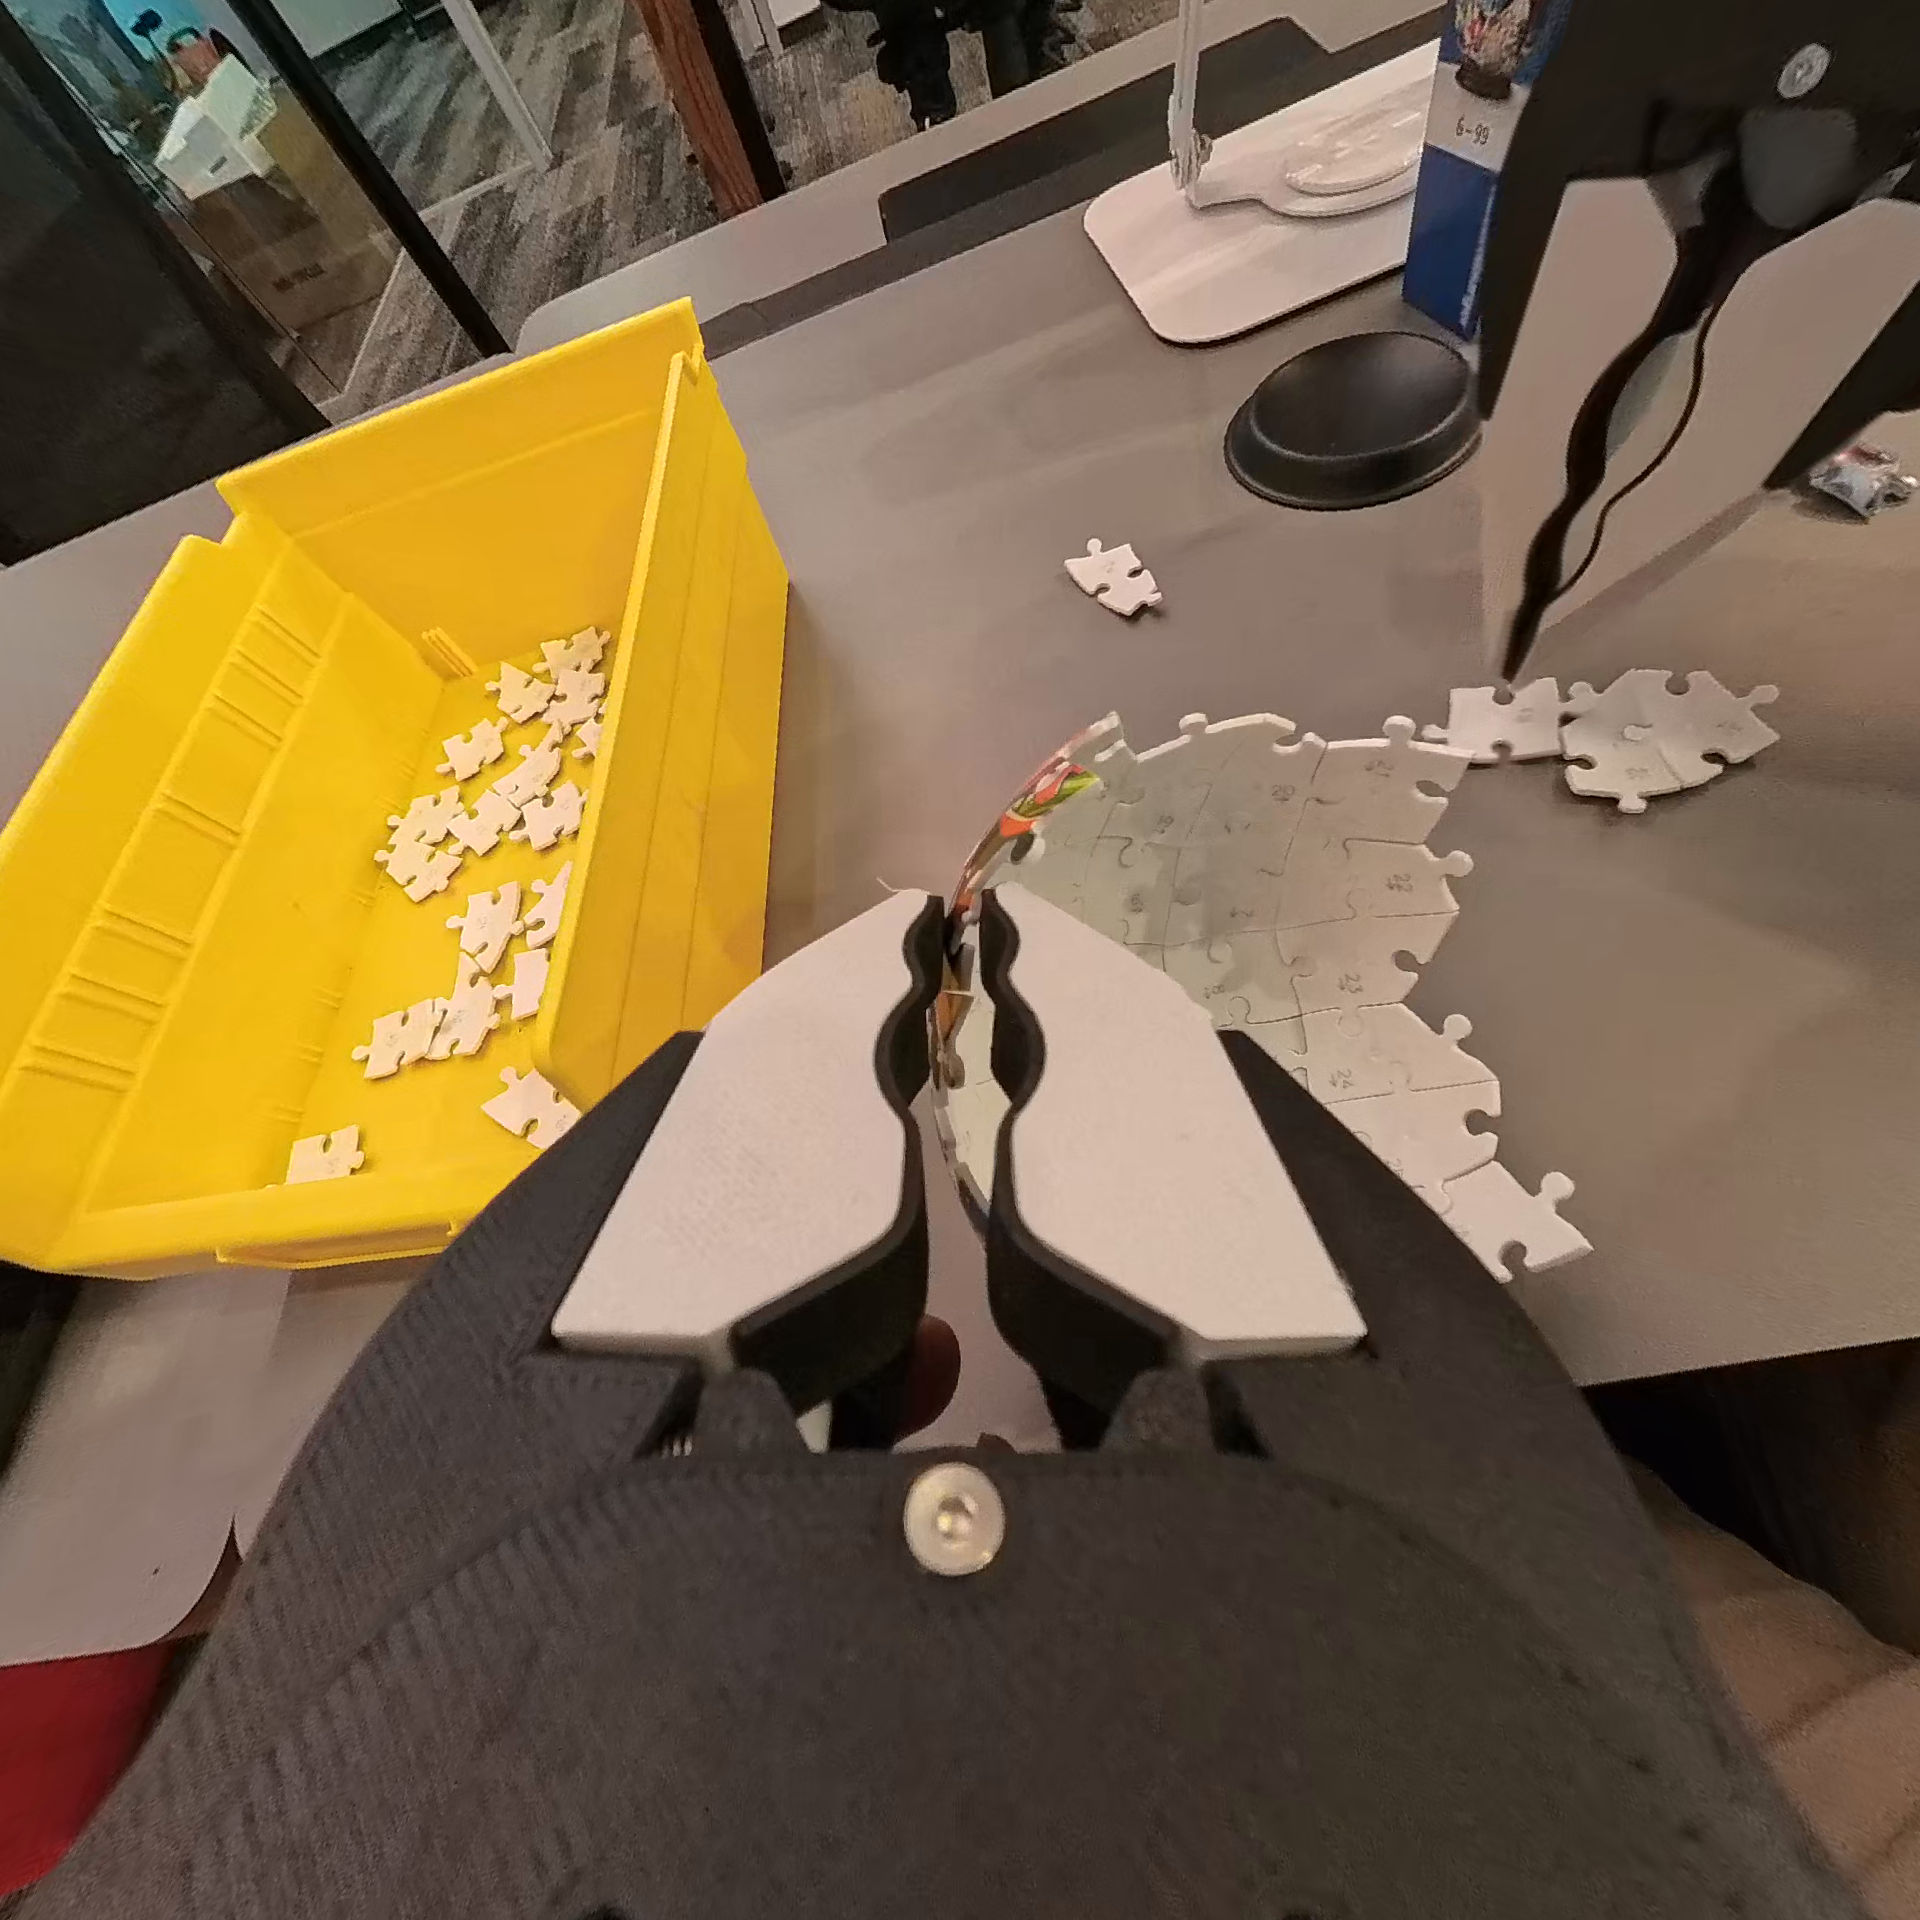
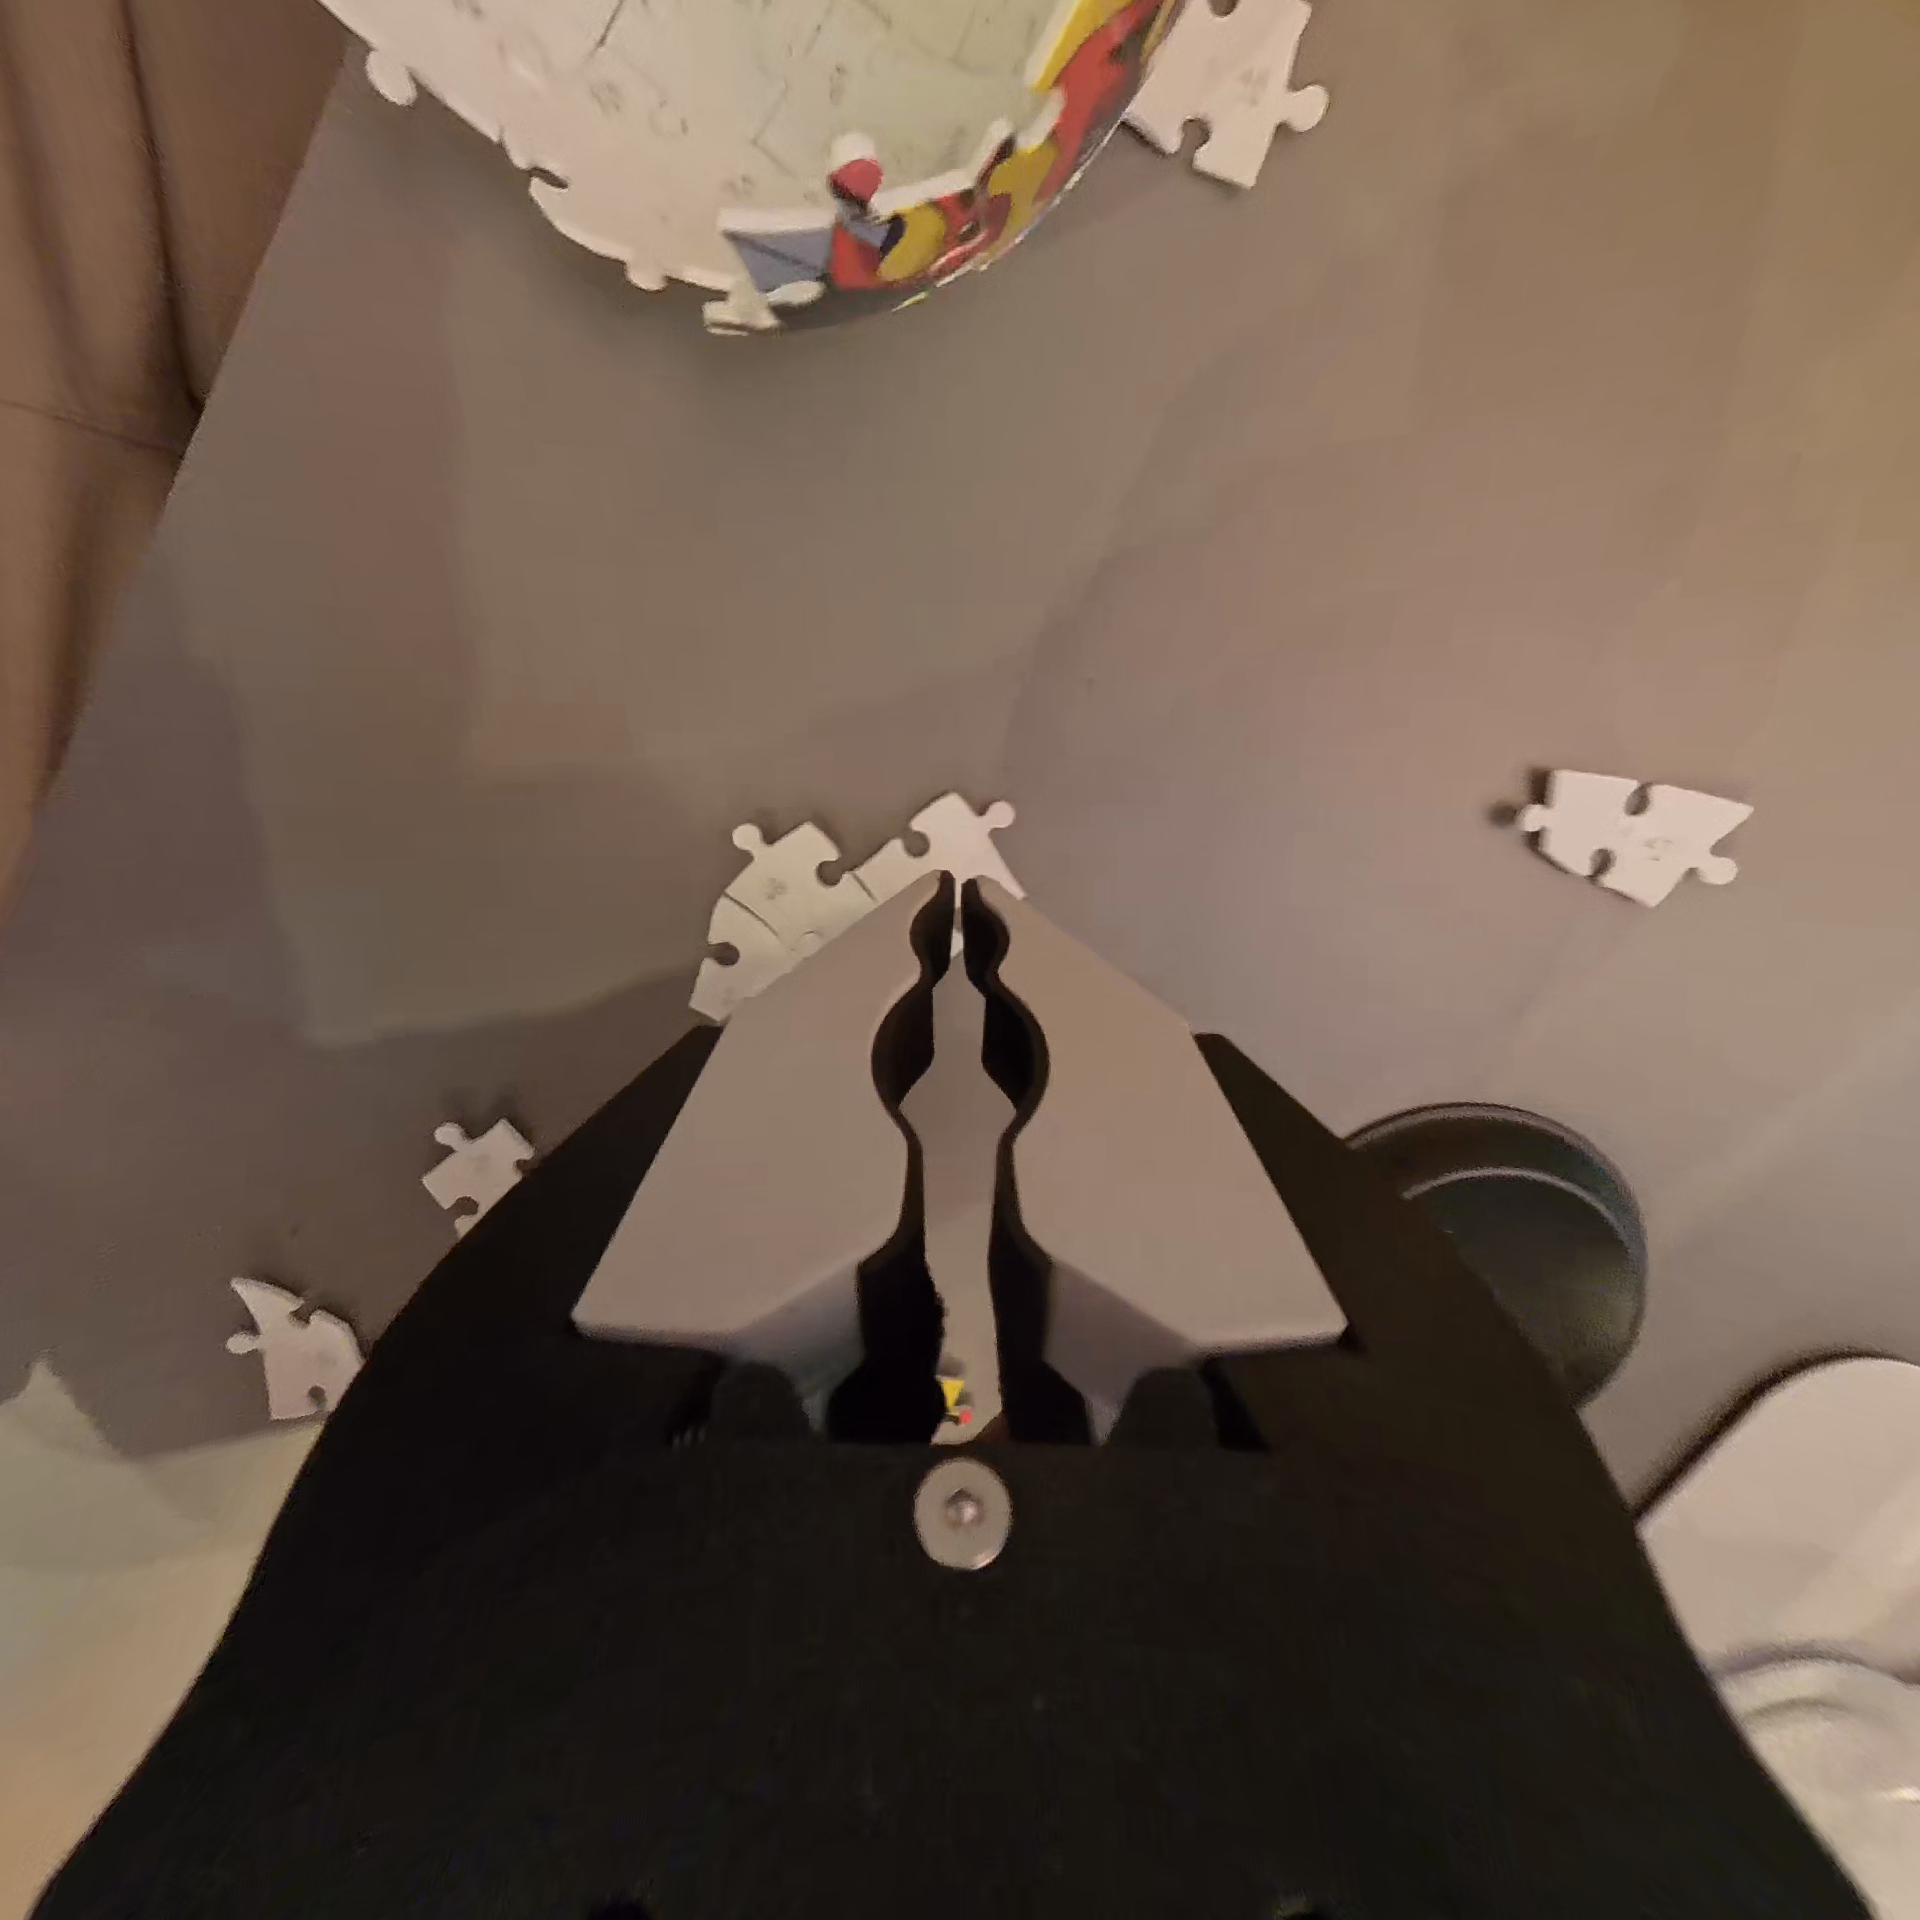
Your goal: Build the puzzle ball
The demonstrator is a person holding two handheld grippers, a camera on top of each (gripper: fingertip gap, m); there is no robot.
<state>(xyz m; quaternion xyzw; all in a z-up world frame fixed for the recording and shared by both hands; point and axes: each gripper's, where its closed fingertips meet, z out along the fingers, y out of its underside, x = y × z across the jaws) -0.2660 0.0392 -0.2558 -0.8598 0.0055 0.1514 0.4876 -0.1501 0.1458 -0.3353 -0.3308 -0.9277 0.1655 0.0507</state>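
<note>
The half-built puzzle ball (image 1: 1299,914) is a curved shell, white and numbered inside, colourful outside. It rests on the grey table (image 1: 1039,468). My left gripper (image 1: 961,909) is shut on the shell's near-left rim. The shell also shows at the top of the right wrist view (image 2: 727,125). My right gripper (image 1: 1512,665) is shut, and its tips point down onto the edge of a white piece (image 1: 1507,717) beside a small joined cluster (image 1: 1662,743). In its own view the right gripper (image 2: 958,883) sits over that piece (image 2: 961,831) and cluster (image 2: 779,914).
A yellow bin (image 1: 260,935) with several loose pieces stands at the left. One loose piece (image 1: 1112,577) lies mid-table, and others lie around the right gripper (image 2: 1631,836) (image 2: 478,1164) (image 2: 291,1351). A black domed stand (image 1: 1351,416), a white base (image 1: 1247,239) and a blue box (image 1: 1455,208) stand at the back.
</note>
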